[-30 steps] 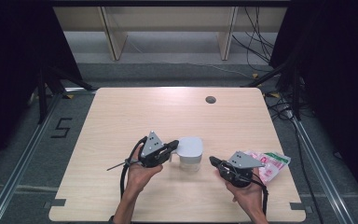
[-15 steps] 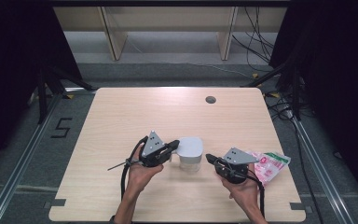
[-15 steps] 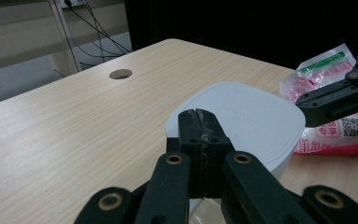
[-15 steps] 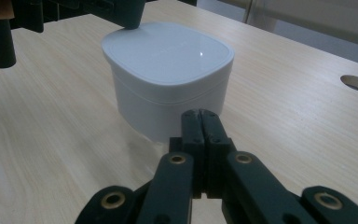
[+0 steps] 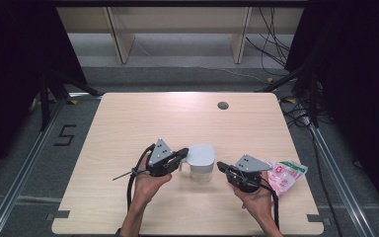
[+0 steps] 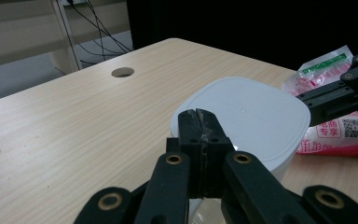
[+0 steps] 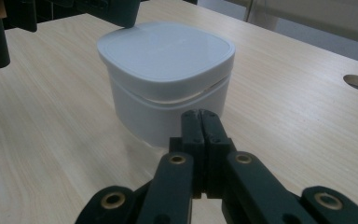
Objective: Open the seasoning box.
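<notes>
On the pale counter [image 5: 128,128] the white tub [image 5: 201,162] sits between both tools. The right hand-held gripper [image 5: 221,166], jaws pressed together, has edged closer; the left hand-held gripper [image 5: 183,153], likewise closed, touches its lid.

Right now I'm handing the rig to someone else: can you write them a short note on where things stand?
Left hand-held gripper: shut, empty, at the left side of the white lidded container.
Right hand-held gripper: shut, empty, just right of the container, not touching it.
Pink snack packet: flat on the table, beside the right hand.
Done: nothing visible; lid on.
Left: likely opening the container.
</notes>
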`<move>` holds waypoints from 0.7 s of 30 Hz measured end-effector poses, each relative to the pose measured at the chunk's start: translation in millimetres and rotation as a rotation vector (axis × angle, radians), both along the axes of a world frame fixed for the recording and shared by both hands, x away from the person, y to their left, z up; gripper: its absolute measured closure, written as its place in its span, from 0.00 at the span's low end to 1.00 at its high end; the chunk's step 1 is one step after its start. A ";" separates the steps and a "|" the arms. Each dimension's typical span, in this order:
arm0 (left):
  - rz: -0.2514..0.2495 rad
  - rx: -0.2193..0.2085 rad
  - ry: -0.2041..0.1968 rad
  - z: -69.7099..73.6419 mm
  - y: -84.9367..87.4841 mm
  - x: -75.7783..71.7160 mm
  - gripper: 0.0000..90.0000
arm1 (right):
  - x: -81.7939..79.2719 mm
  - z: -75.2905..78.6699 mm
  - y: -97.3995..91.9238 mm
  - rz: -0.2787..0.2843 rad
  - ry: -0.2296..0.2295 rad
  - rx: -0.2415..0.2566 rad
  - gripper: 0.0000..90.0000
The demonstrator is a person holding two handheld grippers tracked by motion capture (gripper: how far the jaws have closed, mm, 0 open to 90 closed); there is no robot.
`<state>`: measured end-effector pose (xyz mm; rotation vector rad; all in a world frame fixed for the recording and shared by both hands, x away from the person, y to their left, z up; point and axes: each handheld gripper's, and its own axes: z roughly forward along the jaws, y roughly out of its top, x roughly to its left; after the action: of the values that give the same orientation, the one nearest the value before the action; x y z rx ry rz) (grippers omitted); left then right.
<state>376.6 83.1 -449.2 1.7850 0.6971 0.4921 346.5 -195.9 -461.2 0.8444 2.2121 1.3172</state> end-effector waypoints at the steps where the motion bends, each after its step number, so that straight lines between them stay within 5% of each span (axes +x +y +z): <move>1: 0.000 0.007 -0.002 0.3 0.1 -0.3 0.99 | 0.4 0.0 0.1 -0.001 -0.006 0.000 1.00; 21: 0.003 -0.007 0.007 -2.6 5.3 0.1 0.99 | 2.1 5.7 10.0 0.018 -0.005 -0.011 1.00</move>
<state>376.7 88.4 -451.8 1.7806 0.7055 0.4851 348.5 -185.9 -455.5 0.8181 2.2266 1.3127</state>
